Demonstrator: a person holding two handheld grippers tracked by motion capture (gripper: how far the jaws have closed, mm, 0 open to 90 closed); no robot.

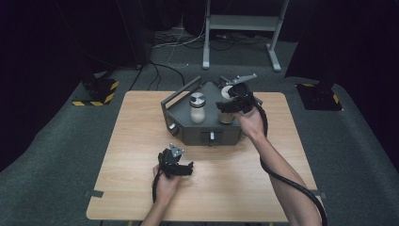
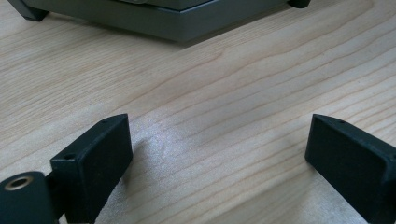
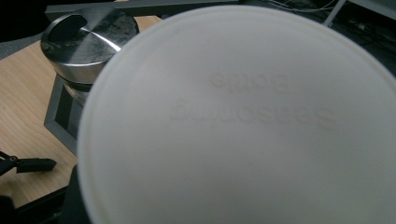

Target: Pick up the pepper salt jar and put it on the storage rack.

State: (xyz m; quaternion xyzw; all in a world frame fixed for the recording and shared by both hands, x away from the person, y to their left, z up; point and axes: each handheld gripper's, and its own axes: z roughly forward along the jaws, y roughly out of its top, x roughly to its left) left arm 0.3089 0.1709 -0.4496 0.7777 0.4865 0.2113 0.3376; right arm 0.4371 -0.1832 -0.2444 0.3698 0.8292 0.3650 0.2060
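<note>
Bare bench (image 1: 226, 188) lies in front of the grey tray (image 1: 188, 134), where the left claw (image 1: 184, 170) rests released. Right claw (image 1: 225, 106), grip hidden, reaches the tray's white-lidded jar (image 3: 243, 116) beside an upright steel-lidded jar (image 1: 197, 107).

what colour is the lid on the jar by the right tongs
White, with faint embossed lettering. The lid shows best in the right gripper view.

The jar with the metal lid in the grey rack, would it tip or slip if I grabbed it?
The jar looks taller than wide, so a high push could tip it. Its body seems like glass: probably stiff, smooth, somewhat slippery and breakable. The metal lid probably adds weight up top, so gripping the body low seems safer.
</note>
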